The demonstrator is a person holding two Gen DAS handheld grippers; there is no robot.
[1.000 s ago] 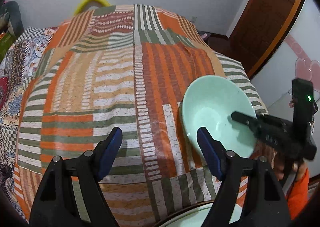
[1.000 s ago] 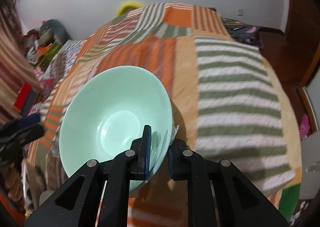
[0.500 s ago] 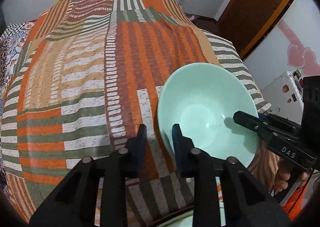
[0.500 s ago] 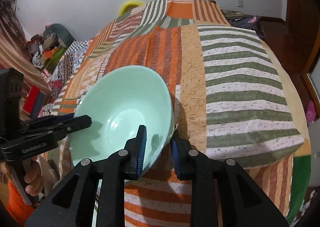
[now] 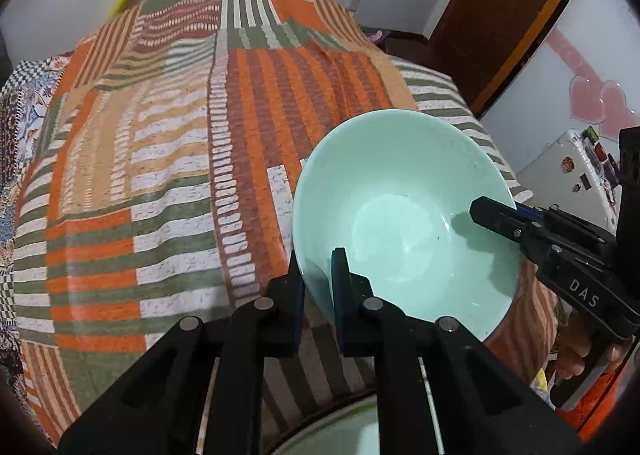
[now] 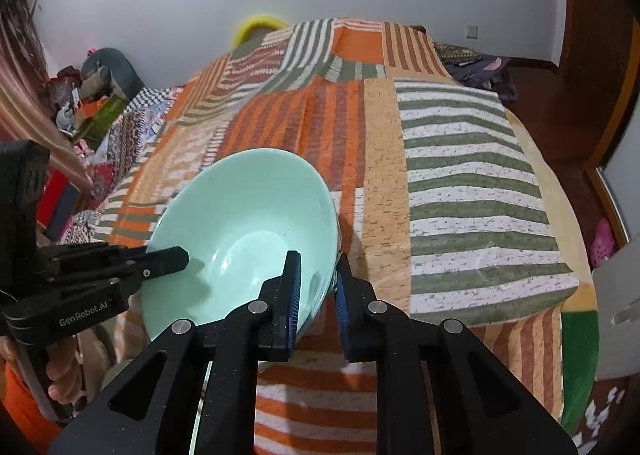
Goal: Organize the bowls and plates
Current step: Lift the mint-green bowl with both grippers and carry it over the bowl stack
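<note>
One mint-green bowl [image 5: 404,215] held tilted above the striped bedspread [image 5: 160,159], gripped on opposite rims: left gripper [image 5: 318,287] and right gripper [image 6: 316,287] each pinching its wall. Not placed yet. A second pale rim [image 5: 340,431] below, probably a plate, view poor. Count: one bowl, maybe one plate.

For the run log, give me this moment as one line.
left gripper: shut on bowl rim | right gripper: shut on opposite rim | bowl: tilted over quilt
</note>
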